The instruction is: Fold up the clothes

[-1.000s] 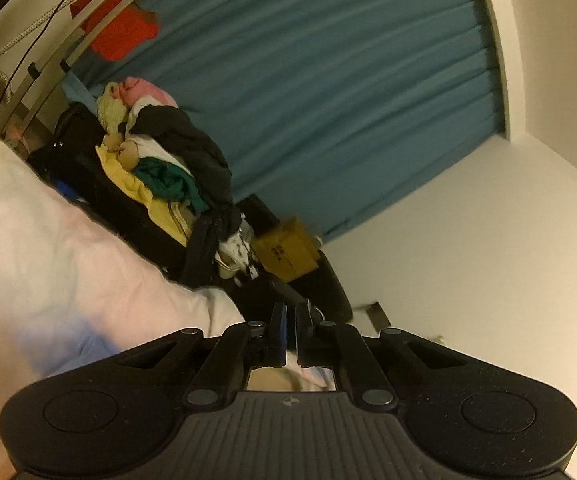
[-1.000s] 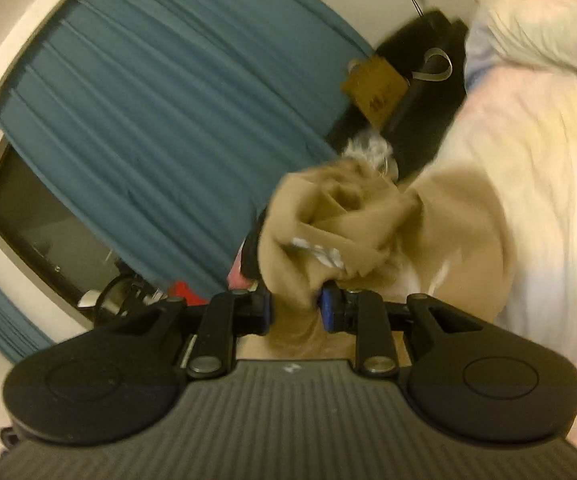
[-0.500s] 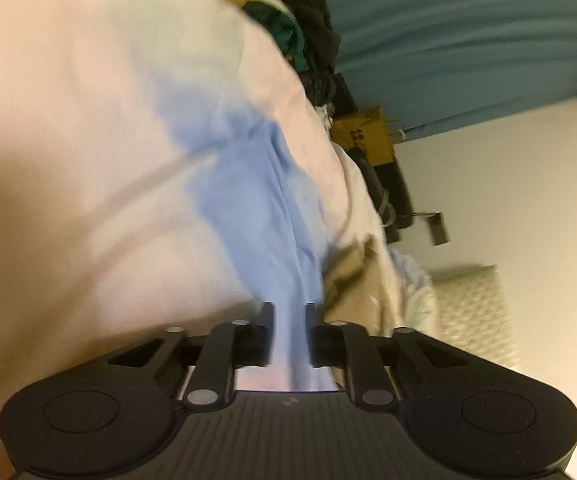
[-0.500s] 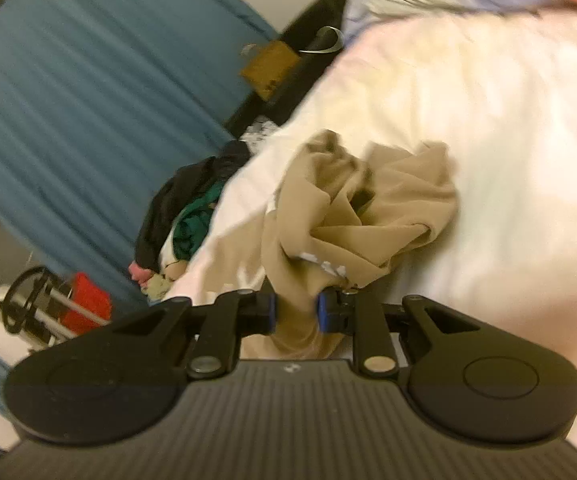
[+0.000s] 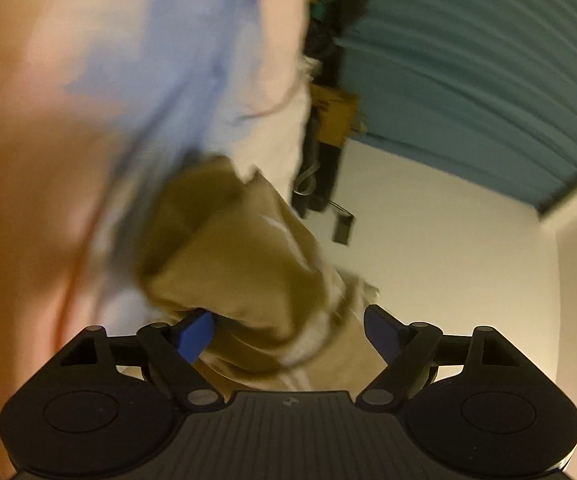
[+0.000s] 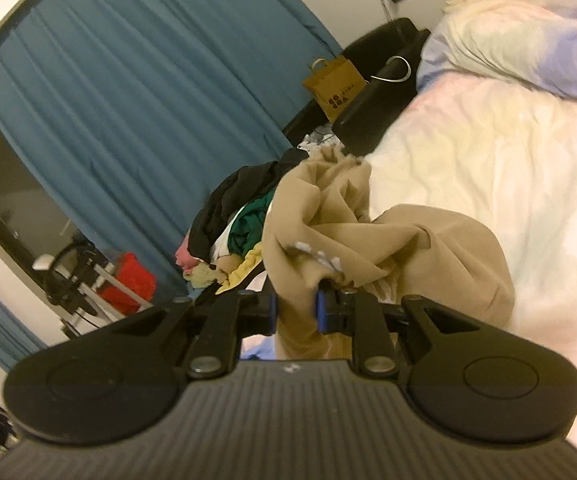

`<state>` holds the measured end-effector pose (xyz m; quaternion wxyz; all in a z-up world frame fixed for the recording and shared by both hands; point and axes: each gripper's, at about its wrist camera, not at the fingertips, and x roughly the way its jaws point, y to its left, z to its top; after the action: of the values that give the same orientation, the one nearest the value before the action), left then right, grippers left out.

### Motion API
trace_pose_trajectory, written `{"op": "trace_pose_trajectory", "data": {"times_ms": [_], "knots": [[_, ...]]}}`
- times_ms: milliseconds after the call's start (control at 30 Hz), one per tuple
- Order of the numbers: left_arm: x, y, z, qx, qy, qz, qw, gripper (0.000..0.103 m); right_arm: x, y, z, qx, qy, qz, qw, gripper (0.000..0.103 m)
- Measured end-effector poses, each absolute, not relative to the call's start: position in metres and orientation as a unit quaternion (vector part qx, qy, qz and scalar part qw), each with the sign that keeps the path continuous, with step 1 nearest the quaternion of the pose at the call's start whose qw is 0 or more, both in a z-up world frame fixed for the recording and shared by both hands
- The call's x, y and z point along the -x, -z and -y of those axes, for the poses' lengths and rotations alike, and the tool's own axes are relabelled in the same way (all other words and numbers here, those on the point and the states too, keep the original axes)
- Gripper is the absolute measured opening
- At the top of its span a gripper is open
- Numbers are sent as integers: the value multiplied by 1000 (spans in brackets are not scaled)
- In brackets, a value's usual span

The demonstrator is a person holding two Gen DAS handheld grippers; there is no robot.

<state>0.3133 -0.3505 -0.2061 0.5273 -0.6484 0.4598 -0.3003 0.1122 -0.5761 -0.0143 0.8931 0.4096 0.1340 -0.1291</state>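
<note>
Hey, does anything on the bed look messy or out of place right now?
Yes. The tan garment lies crumpled in a heap on the bedspread, not flat, one bunched part pinched in the right claw. Behind it, a clothes pile sits jumbled.

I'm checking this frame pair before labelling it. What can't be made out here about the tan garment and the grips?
- Left wrist view: tan garment is motion-blurred; its type is unreadable, and so is any contact with the opening left gripper.
- Right wrist view: right gripper pinches a bunched fold; the garment's lower edge is hidden behind the gripper body.
- Print on the brown paper bag is too small.
</note>
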Motion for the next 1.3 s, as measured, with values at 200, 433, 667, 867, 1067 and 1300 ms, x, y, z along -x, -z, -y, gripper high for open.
{"op": "trace_pose_trajectory", "data": {"times_ms": [200, 433, 667, 867, 1067, 1300], "knots": [[-254, 205, 321, 636, 309, -469, 530, 87, -89, 30, 583, -436, 145, -145, 876, 21], [-251, 225, 359, 633, 308, -501, 504, 91, -72, 34, 578, -460, 157, -150, 861, 21], [-282, 231, 355, 631, 253, -491, 544, 30, -66, 33, 587, -448, 159, -154, 866, 21], [-343, 160, 354, 545, 264, -471, 641, 18, -125, 21, 614, -451, 159, -177, 860, 21], [-383, 48, 363, 446, 320, -359, 755, 17, -163, -12, 614, -393, 114, -109, 906, 21], [-366, 63, 401, 298, 278, -335, 849, 17, -175, 49, 598, -368, 96, -139, 914, 22]]}}
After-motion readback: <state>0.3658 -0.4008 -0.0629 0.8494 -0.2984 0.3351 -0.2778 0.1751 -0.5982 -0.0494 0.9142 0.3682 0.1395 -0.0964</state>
